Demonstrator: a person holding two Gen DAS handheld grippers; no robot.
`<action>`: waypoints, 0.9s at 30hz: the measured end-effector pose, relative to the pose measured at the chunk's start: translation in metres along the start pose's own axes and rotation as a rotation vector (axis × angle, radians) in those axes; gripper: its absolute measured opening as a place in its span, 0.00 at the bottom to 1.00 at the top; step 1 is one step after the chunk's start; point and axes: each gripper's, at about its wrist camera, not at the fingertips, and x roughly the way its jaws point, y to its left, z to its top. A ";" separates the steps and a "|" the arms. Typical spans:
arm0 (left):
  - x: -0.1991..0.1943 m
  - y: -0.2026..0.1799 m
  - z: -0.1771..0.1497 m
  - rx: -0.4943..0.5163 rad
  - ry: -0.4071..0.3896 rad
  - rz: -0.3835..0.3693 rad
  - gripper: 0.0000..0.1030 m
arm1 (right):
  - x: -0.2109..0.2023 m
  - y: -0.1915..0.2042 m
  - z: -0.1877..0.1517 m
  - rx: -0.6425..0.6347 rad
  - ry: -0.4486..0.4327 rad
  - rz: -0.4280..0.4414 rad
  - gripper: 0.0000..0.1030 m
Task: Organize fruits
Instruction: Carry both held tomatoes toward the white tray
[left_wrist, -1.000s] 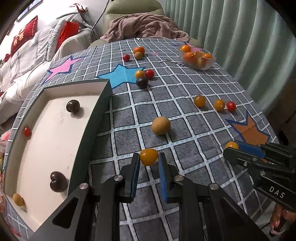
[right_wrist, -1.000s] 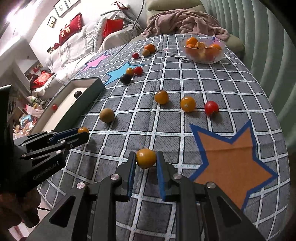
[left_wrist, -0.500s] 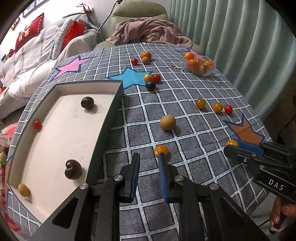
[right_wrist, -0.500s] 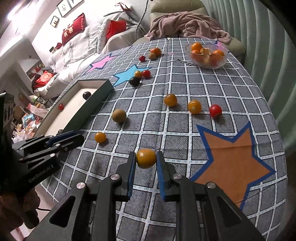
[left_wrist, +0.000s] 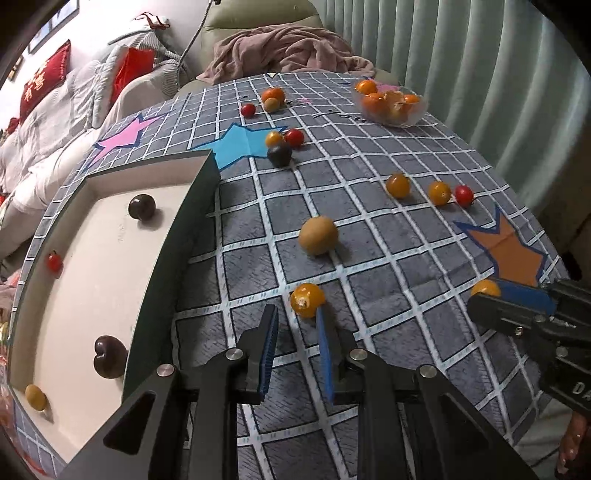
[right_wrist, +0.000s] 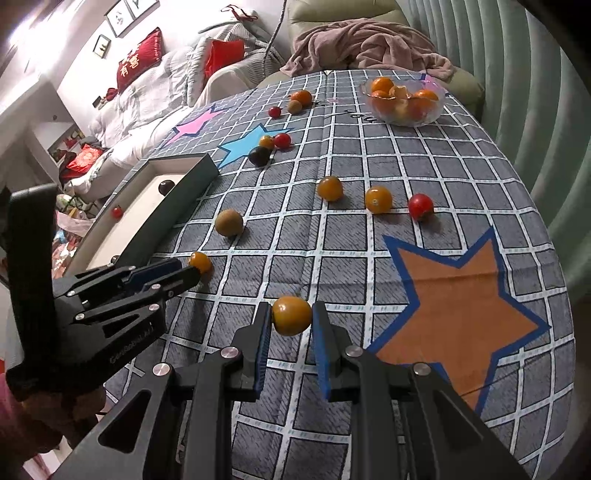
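My left gripper (left_wrist: 297, 320) is shut with nothing between its blue pads. A small orange fruit (left_wrist: 307, 300) lies on the checked tablecloth just beyond its right fingertip; whether it touches is unclear. In the right wrist view this fruit (right_wrist: 200, 261) sits at the tip of the left gripper (right_wrist: 190, 274). My right gripper (right_wrist: 292, 311) is shut on another orange fruit (right_wrist: 291, 315), held a little above the cloth. The dark-rimmed tray (left_wrist: 192, 236) with a white floor lies to the left and holds two dark fruits, a red one and a yellow one.
A tan fruit (left_wrist: 318, 235) lies ahead of the left gripper. Two orange fruits and a red one (left_wrist: 464, 194) lie to the right, and several more by the blue star. A glass bowl of oranges (left_wrist: 388, 105) stands at the back right. The table's edge curves close on the right.
The orange fruit that sat between my left pads a second ago is out of them and lies on the cloth at the right fingertip. The right gripper has kept its fruit.
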 end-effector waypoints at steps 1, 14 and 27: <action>-0.003 0.002 -0.001 -0.011 -0.011 -0.018 0.22 | -0.001 0.000 0.000 0.004 -0.003 0.002 0.23; -0.001 -0.006 0.007 0.011 -0.063 0.066 0.94 | 0.002 -0.008 -0.001 0.028 -0.005 0.014 0.23; 0.012 -0.007 0.006 -0.002 0.017 -0.010 0.20 | -0.004 -0.001 0.008 0.026 -0.020 0.026 0.23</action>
